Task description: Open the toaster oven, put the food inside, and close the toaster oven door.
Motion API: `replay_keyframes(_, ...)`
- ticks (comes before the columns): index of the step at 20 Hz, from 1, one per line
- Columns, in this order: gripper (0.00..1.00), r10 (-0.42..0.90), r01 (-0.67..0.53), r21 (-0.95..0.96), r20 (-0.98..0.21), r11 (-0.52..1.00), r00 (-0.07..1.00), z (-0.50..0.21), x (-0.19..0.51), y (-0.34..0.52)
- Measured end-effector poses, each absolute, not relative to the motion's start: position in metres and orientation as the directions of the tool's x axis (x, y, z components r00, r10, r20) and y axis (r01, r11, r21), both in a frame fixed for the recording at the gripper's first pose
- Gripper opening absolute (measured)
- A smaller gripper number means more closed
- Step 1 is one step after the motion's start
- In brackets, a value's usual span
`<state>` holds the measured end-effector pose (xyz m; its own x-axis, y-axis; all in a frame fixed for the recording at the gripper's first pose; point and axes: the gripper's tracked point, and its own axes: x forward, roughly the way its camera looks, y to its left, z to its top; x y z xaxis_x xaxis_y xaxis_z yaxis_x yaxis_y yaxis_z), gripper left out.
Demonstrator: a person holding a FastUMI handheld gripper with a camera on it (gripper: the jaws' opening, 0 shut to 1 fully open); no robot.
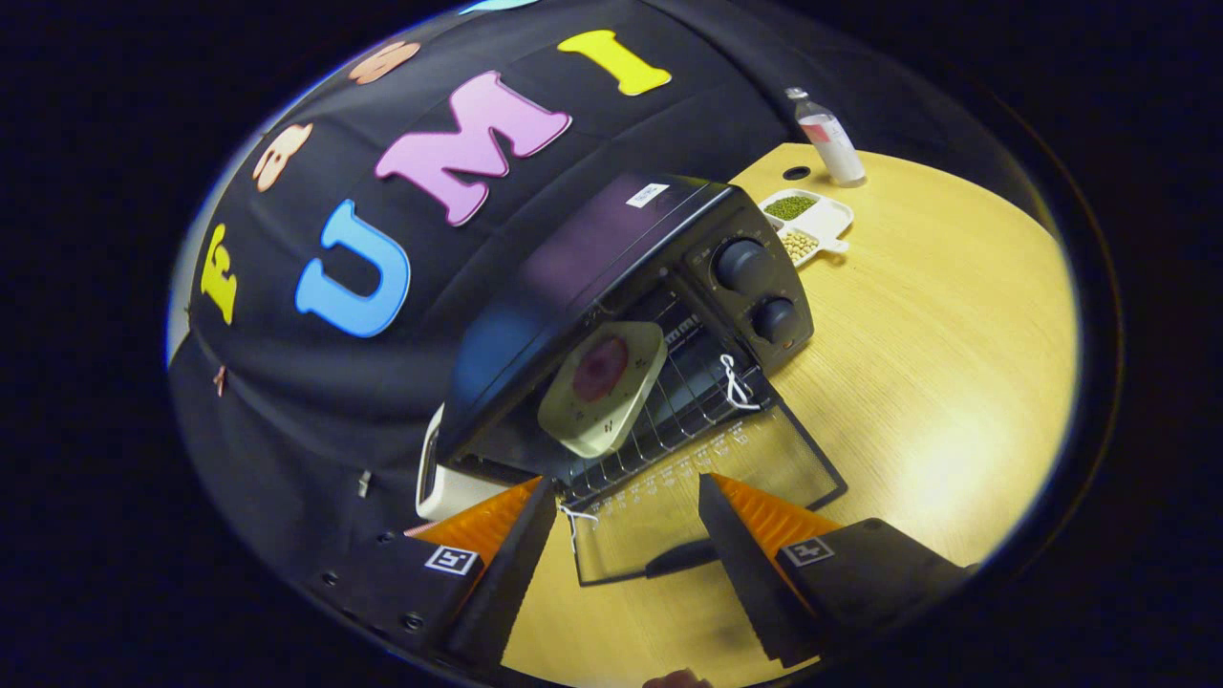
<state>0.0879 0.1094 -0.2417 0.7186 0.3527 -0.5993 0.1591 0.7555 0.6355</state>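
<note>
A black toaster oven (611, 277) stands on the wooden table with its glass door (707, 487) folded down flat toward me. On the wire rack inside rests a pale square plate (604, 387) carrying a round reddish piece of food (600, 369). My gripper (626, 502) hovers over the lowered door, just short of the oven mouth. Its orange and black fingers (497, 521) are spread wide apart and hold nothing. The door's dark handle (683, 557) lies between the fingers, close to the right one.
Two knobs (760, 291) sit on the oven's right panel. Behind the oven are a white divided tray (807, 222) of green and pale beans and a small bottle (829, 139). A white appliance (444, 487) stands left of the oven. Bare tabletop (955, 363) stretches to the right.
</note>
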Motion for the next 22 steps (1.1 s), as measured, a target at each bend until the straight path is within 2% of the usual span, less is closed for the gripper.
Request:
replay_keyframes(2,0.99,0.396,0.102,0.625,-0.604,0.774,0.692,-0.237,0.070,0.121)
replay_keyframes(9,0.99,0.371,-0.066,0.417,-0.712,0.906,0.596,-0.280,0.015,0.118)
replay_keyframes(13,0.99,0.297,-0.095,0.296,-0.778,0.951,0.554,-0.316,0.001,0.106)
replay_keyframes(15,0.99,0.219,-0.107,0.192,-0.808,0.976,0.547,-0.328,-0.005,0.098)
replay_keyframes(22,1.00,0.090,-0.169,-0.005,-0.831,0.986,0.548,-0.371,0.015,0.107)
